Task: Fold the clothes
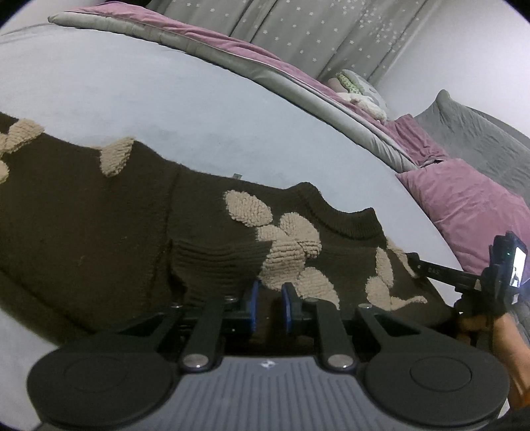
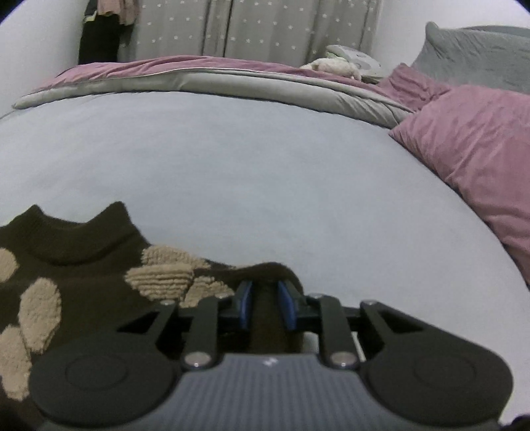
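A dark brown sweater [image 1: 126, 212] with tan fleecy leaf patches [image 1: 285, 238] lies spread on a pale blue bed sheet [image 1: 165, 99]. Its ribbed collar [image 1: 344, 218] points toward the far side of the bed.

Left wrist view: the left gripper [image 1: 270, 298] sits low over the sweater's body, just below the collar. Its two blue-padded fingers [image 1: 253, 305] stand slightly apart with brown knit between them; whether they pinch the cloth cannot be told. At the right edge, the right gripper [image 1: 414, 262] reaches onto the sweater's shoulder, held by a person's hand [image 1: 480, 318].

Right wrist view: the right gripper [image 2: 265, 298] is at the sweater's [image 2: 82, 281] edge, where a raised fold of brown knit [image 2: 268, 272] lies between the blue pads [image 2: 245, 305]. The pads have a narrow gap filled by this cloth; a firm clamp cannot be confirmed. The collar [image 2: 73, 238] lies to the left of the gripper.

Background: a pink and grey quilt [image 2: 198, 76] is bunched along the far side of the sheet [image 2: 265, 165]. A pink pillow [image 2: 480, 142] and a grey pillow [image 2: 480, 56] lie at the right. A soft toy [image 2: 334, 66] rests on the quilt, and a grey curtain with stars [image 2: 265, 30] hangs behind.
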